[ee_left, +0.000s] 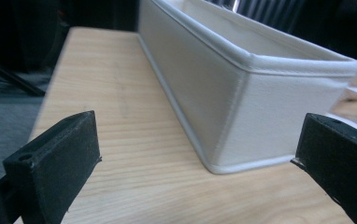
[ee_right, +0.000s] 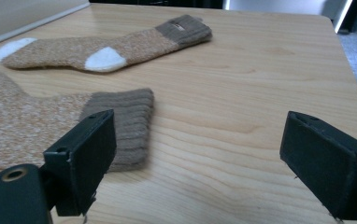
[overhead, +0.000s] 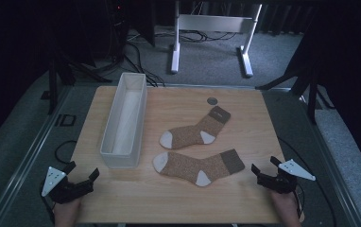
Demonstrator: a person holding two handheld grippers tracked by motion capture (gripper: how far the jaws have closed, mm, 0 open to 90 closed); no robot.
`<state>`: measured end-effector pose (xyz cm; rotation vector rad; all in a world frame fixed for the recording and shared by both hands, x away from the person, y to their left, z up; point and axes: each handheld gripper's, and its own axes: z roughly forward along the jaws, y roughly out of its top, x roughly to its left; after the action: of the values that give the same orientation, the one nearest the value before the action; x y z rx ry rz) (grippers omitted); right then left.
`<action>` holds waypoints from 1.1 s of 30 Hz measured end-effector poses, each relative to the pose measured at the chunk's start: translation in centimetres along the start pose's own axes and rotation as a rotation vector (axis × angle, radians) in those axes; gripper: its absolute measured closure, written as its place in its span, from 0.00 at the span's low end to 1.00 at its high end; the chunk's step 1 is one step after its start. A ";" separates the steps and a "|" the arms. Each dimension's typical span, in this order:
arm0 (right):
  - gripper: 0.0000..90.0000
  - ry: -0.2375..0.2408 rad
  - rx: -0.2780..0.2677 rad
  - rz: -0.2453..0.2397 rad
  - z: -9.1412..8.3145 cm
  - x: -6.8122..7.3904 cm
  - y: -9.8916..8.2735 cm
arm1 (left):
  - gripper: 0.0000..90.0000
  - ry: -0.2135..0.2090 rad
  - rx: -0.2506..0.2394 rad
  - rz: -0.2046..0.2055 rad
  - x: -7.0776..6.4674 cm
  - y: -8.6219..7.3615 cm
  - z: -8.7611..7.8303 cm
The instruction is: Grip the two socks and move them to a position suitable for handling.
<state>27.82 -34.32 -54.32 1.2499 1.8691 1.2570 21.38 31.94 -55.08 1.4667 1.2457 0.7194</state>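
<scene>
Left claw and right claw are both standing wide with nothing between the jaws, at the desk's near corners.

Each hand is holding its claw low and level, jaws pointing inward over the desk's near edge; the wrists are cut off at the frame's bottom. The near sock is lying by the right claw, the far sock mid-desk, the white bin along the left edge. A small dark disc near the far edge is hard to identify.
</scene>
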 end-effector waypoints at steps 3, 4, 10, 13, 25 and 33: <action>0.12 0.023 0.009 0.004 -0.1 0.1 0.8 | 0.00 -0.026 0.002 0.001 -0.2 0.7 -0.1; 0.11 0.029 0.010 0.011 -0.1 0.1 1.1 | 0.00 -0.056 -0.013 -0.011 -0.4 1.4 -0.3; 0.11 0.042 -0.024 -0.012 -0.7 0.9 2.9 | 0.00 -0.111 -0.015 -0.006 -1.3 3.4 -0.4; 0.13 0.060 -0.032 -0.035 -0.8 1.5 3.7 | 0.00 -0.126 -0.018 0.001 -1.6 4.1 -0.4; 0.20 0.137 -0.032 -0.100 -0.5 4.1 5.9 | 0.00 -0.244 -0.005 0.101 -5.1 8.2 0.5; 0.25 0.182 0.002 -0.093 0.1 5.1 6.4 | 0.00 -0.314 0.025 0.164 -7.8 9.8 2.1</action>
<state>28.30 -28.81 -48.24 1.0673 2.0317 1.3573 24.29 24.59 -45.13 1.6443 0.9059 0.5546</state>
